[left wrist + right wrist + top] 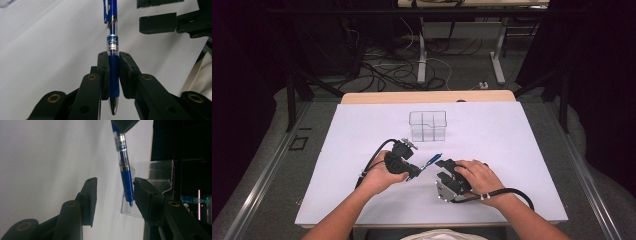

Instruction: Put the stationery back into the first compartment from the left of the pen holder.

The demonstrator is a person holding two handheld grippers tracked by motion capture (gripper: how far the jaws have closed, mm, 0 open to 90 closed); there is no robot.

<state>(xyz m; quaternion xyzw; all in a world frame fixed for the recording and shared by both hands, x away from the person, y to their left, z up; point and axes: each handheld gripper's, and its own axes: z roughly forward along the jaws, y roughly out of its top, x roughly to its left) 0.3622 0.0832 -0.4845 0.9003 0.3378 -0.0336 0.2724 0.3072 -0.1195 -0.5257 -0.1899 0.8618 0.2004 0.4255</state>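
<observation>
Tongs point(113, 72) pinch slim glossy blue pen point(113, 45).

White table sheet point(362, 200) bare across left, right and lower frame in high view. Sole standing obstacle: clear compartment box point(428, 126), upper centre. Centre crowded: left gripper point(416, 171) and right gripper point(446, 169) near each other, blue pen point(431, 160) spanning the gap between.
</observation>
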